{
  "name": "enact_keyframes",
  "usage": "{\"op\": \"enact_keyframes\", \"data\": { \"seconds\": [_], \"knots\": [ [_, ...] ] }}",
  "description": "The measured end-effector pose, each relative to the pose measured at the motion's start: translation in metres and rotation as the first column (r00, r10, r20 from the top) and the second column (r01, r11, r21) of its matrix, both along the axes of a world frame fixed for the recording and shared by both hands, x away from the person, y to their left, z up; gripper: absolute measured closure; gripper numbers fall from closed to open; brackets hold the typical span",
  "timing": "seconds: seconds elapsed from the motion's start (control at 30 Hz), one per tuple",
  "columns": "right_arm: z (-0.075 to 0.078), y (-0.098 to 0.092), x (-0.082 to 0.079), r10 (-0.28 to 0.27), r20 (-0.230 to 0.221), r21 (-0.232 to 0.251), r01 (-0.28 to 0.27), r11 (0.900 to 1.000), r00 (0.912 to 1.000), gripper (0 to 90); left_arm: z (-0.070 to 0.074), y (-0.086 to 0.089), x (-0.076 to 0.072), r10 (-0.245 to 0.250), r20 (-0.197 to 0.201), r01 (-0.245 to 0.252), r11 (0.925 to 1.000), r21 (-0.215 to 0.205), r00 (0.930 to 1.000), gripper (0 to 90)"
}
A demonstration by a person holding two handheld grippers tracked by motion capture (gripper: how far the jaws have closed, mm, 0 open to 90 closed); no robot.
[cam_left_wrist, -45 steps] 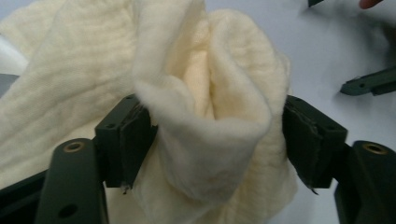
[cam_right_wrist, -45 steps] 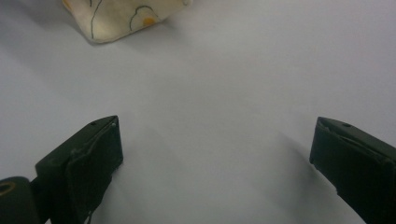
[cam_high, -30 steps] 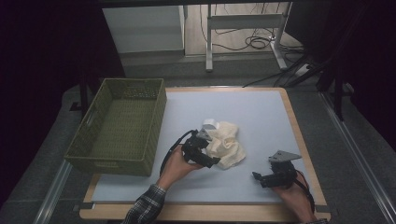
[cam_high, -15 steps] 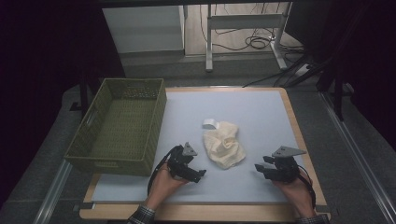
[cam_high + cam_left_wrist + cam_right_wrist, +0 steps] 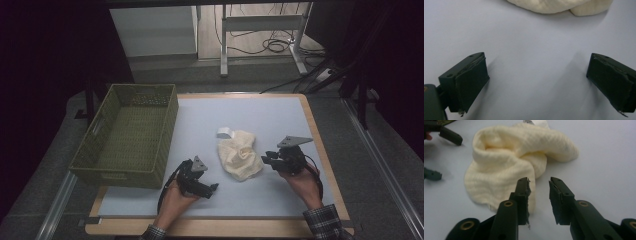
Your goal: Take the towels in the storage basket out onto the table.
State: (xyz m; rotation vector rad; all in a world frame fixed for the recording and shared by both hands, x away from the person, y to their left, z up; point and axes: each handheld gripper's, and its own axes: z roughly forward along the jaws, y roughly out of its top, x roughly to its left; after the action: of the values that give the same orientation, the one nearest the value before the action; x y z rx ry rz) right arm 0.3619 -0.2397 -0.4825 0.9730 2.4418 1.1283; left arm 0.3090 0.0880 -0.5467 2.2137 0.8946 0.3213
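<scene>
Your crumpled cream waffle-weave cloth (image 5: 240,159) lies in soft folds mid-mat, between both grippers. Your left gripper (image 5: 214,189) has just been opening, its flat black pads wide over bare mat. Your right gripper (image 5: 539,185) has just been closing to a narrow, empty gap at the cloth's edge.

Right gripper (image 5: 539,187) low over the pale mat (image 5: 604,157), jaws a narrow gap apart, just been closing, nothing between them. Left pad against the near edge of a crumpled cream cloth (image 5: 506,162), heaped toward the mat's far side. Other gripper's (image 5: 439,152) dark jaws spread wide at far left.
</scene>
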Motion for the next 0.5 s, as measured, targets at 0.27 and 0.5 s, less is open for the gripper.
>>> {"op": "enact_keyframes", "data": {
  "seconds": [0.27, 0.5],
  "knots": [
    [-0.005, 0.020, 0.013, 0.052, -0.036, 0.011, -0.051, 0.999, 0.9980, 45.3, 0.000, 0.000, 0.000, 0.003, 0.000, -0.003, 1.0000, -0.004, 1.0000, 3.6],
    [-0.020, 0.038, 0.018, 0.103, -0.079, -0.035, -0.106, 0.994, 0.9916, 81.0, 0.000, 0.000, 0.000, 0.003, 0.000, -0.003, 1.0000, -0.005, 1.0000, 3.7]
  ]
}}
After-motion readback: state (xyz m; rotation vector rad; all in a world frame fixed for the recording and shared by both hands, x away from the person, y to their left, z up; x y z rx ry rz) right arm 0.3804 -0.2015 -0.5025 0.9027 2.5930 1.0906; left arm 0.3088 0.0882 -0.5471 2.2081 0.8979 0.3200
